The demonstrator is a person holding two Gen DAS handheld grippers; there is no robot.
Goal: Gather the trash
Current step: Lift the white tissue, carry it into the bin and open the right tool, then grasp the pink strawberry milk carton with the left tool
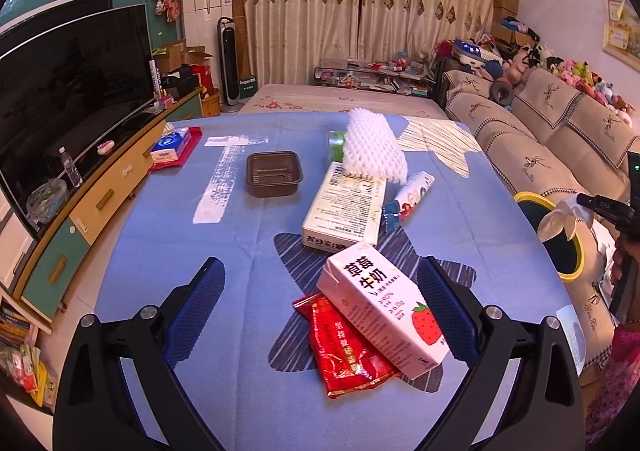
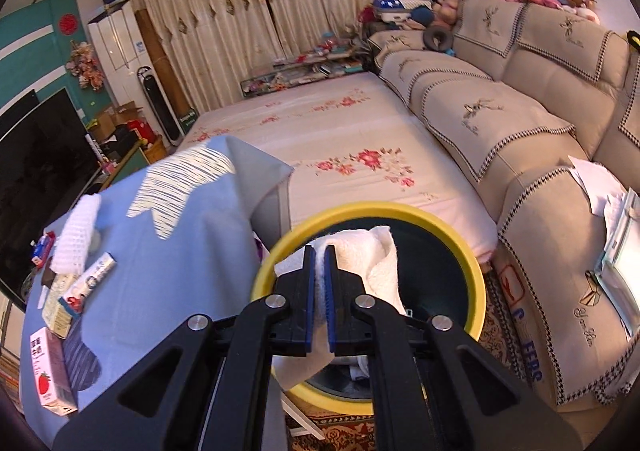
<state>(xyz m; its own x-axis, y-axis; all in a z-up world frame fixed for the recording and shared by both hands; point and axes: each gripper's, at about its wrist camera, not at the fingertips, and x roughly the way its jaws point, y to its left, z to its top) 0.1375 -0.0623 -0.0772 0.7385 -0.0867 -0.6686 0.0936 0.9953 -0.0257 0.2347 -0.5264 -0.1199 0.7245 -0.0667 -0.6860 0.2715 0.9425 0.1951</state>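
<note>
One piece of trash is nearly binned: the right tongs (image 2: 319,251) are clamped on a white tissue (image 2: 376,255) over the yellow-rimmed bin (image 2: 476,263) right of the bench (image 1: 240,291). Much remains on the blue cloth: beige box (image 1: 344,207), foam net (image 1: 374,149), strawberry milk carton (image 1: 384,307), brown tray (image 1: 274,174), red packet (image 1: 348,351), small wrapper (image 1: 412,191). The left tongs (image 1: 320,291) hang open around the carton, untouched. Nothing blocks them.

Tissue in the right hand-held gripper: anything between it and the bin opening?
Nothing visible. The right hand-held gripper is shut on the white tissue, which hangs directly over the open mouth of the yellow-rimmed bin. No lid or other object covers the opening below it.
</note>
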